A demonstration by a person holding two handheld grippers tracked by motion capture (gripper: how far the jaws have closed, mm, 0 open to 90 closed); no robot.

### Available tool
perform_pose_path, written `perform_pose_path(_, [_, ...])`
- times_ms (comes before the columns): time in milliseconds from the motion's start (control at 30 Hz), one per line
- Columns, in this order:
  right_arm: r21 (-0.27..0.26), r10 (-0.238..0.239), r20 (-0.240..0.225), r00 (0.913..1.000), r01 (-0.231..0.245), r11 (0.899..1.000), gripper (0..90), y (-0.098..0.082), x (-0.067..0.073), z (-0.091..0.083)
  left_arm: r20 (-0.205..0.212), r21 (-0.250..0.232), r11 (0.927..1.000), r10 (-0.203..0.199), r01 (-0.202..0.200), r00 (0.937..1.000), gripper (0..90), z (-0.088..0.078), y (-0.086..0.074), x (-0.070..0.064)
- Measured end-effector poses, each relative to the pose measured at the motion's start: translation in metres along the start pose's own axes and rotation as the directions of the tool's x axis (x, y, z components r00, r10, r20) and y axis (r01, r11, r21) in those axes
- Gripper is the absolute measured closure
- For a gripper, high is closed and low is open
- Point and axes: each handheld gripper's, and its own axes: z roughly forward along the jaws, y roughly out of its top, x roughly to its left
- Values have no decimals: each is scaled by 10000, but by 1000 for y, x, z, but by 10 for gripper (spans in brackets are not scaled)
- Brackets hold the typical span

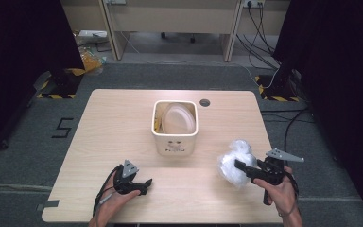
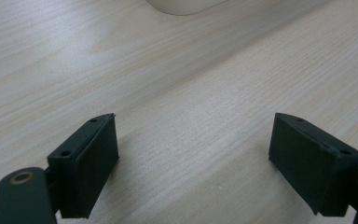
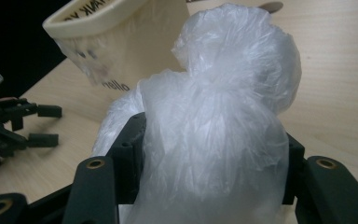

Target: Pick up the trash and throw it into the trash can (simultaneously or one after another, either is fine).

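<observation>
Crumpled white plastic bag (image 3: 223, 116) was pinched mid-bunch by right gripper (image 1: 241, 168) near table's right edge; judged light, soft, slippery. Left gripper (image 2: 193, 163) jaws were spread, empty.

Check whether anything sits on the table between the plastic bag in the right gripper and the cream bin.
Nothing visible does. The plastic bag is clamped in the right gripper, and only bare table lies between it and the bin. The left gripper sits off to the other side.
</observation>
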Motion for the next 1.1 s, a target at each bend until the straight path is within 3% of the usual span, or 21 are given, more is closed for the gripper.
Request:
perform_pose_path(167, [-347, -16, -302, 9995, 5, 9994, 444, 16, 8, 0, 0, 1, 10000, -1, 1, 10000, 146, 0, 0, 0])
perform_pose_path(633, [-423, -445, -855, 9953, 410, 9983, 448, 64, 27, 13, -1, 5, 10000, -3, 3, 10000, 145, 0, 0, 0])
perform_pose_path(1100, [-456, -975, -1437, 9848, 919, 9947, 451, 119, 53, 45, -4, 13, 10000, 2, -2, 10000, 144, 0, 0, 0])
